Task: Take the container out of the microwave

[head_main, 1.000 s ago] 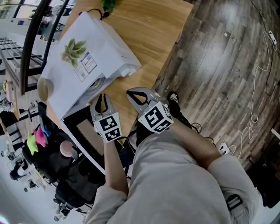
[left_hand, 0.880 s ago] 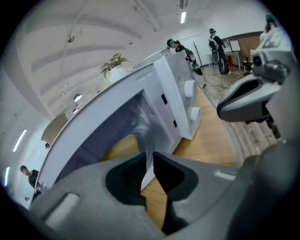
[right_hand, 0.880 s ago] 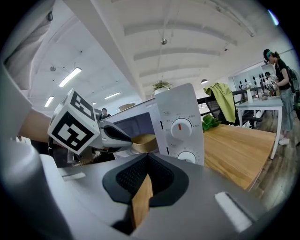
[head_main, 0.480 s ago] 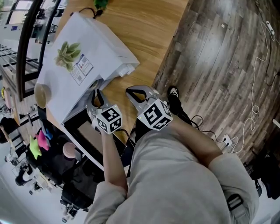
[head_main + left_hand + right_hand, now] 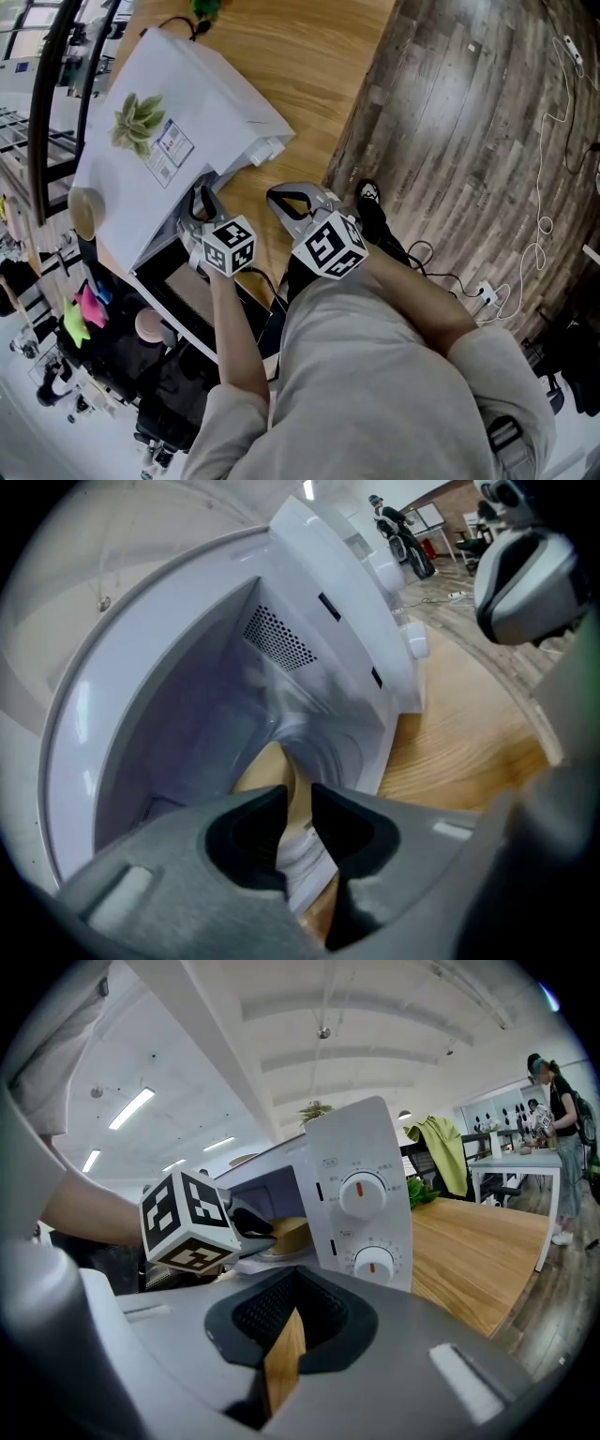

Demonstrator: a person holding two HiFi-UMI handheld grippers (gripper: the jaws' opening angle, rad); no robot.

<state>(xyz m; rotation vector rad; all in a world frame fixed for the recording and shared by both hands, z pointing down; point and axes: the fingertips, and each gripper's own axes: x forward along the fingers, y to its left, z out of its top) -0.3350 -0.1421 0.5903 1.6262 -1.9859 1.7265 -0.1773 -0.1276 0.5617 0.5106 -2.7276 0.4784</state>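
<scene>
The white box-shaped microwave (image 5: 187,122) stands on the light wooden surface (image 5: 309,56) near its edge. Its door (image 5: 183,291), with a dark window, hangs swung wide open. The front panel carries 2 round white knobs (image 5: 362,1192), one above the other, each with an orange mark. A sticker (image 5: 141,127) with a green plant lies on its top. Inside the white cavity, a tan round container (image 5: 289,1235) sits upright on the glass plate (image 5: 273,1254).
</scene>
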